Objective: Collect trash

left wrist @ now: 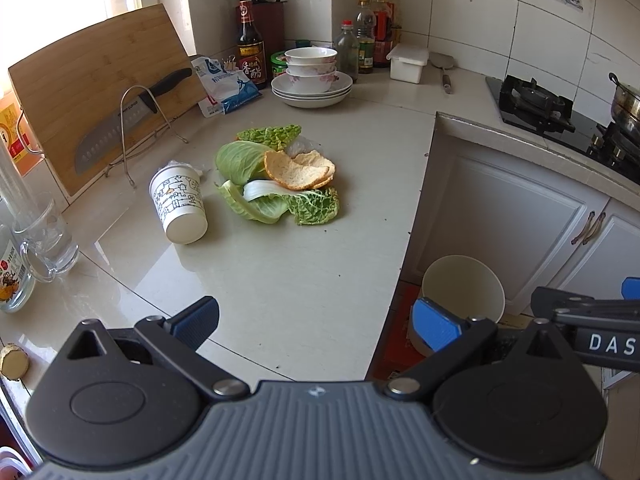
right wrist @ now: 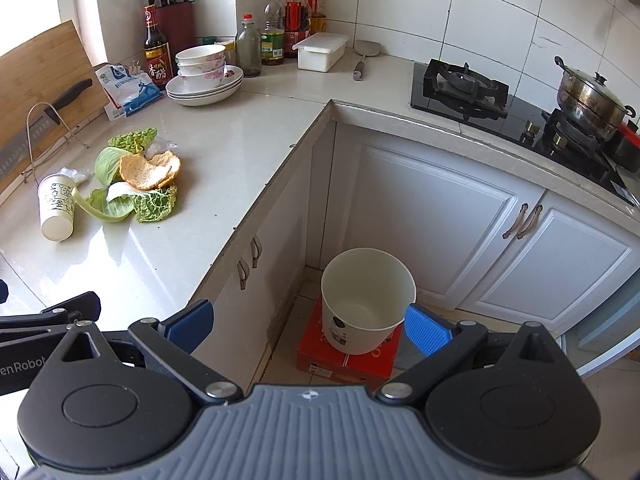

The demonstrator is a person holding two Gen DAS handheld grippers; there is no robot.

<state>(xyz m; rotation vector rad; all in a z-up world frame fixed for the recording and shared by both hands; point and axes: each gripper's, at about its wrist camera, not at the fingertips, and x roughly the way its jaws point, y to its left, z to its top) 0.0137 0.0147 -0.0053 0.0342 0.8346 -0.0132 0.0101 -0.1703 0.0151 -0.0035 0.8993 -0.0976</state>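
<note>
Trash pile: cabbage leaves (left wrist: 260, 196) and a curled orange peel (left wrist: 298, 170) heaped mid-surface, peel resting on the leaves; a scrap of clear plastic (left wrist: 302, 145) just behind.
Paper cup: printed paper cup (left wrist: 178, 204) lying on its side just left of the leaves, base toward the camera, crumpled wrap at its mouth.
Bin: white bin (right wrist: 366, 300) on a red box (right wrist: 348, 360) on the floor, in the corner below the surface (left wrist: 300, 280), apparently empty.
Handling, leaves: light, limp, likely damp and slippery; best pinched at a thick pale rib or bunched edge, else prone to tearing or trailing.
Handling, peel: light, fairly stiff, brittle at the rim; take across the curled edge.
Handling, cup: very light, crushable, apt to roll; gentle pinch across the wall near the rim.
Left claw (left wrist: 316, 324): spread wide, empty, hovering over the near edge of the surface, aimed at the pile, well apart from it.
Right claw (right wrist: 308, 322): spread wide, empty, held off the surface edge, looking down toward the bin.
Stage: nothing collected yet, by the look of it.
</note>
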